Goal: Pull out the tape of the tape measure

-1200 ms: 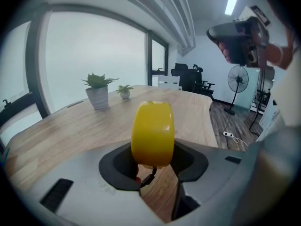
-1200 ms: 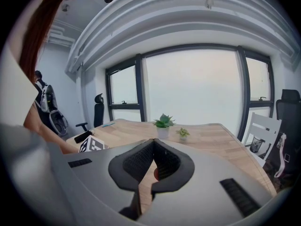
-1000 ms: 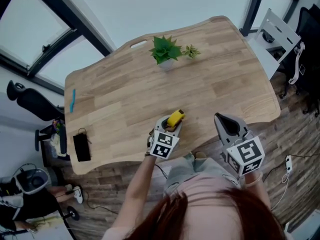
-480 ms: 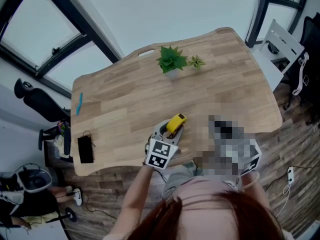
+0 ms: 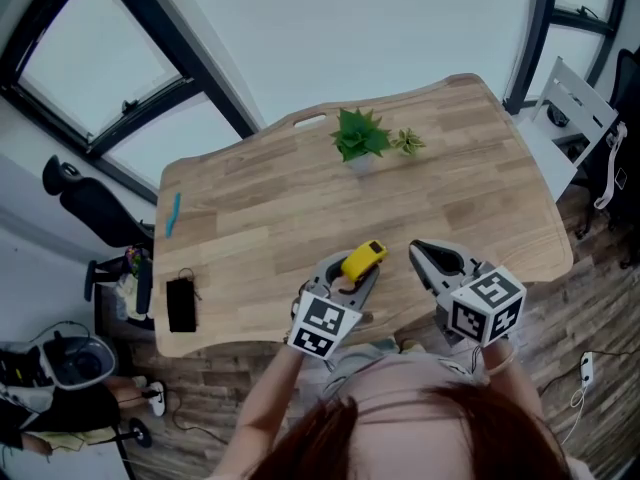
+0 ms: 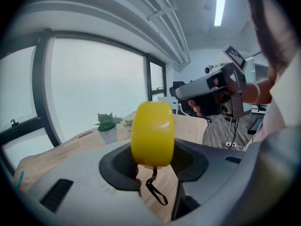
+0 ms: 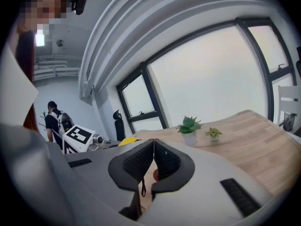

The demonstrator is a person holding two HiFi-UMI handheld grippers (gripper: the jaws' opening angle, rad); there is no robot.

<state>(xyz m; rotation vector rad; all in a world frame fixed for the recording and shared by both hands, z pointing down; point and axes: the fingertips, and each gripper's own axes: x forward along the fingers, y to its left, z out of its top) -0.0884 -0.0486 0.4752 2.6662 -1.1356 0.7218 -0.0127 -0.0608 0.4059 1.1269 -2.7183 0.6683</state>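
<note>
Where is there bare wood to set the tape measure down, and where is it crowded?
Widest bare stretch: the right end of the table, between the small plant and the right edge. Also bare: the middle, between the blue pen and the potted plant. Crowded: the near edge, where the left gripper holds the tape measure beside the right gripper.

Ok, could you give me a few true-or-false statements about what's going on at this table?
1. The left tongs grip a yellow tape measure. True.
2. The right tongs are wide open. False: they are shut and empty.
3. A large plant and a small plant stand on the table. True.
4. The blue pen lies beside the plants. False: it lies near the table's left edge, far from them.
</note>
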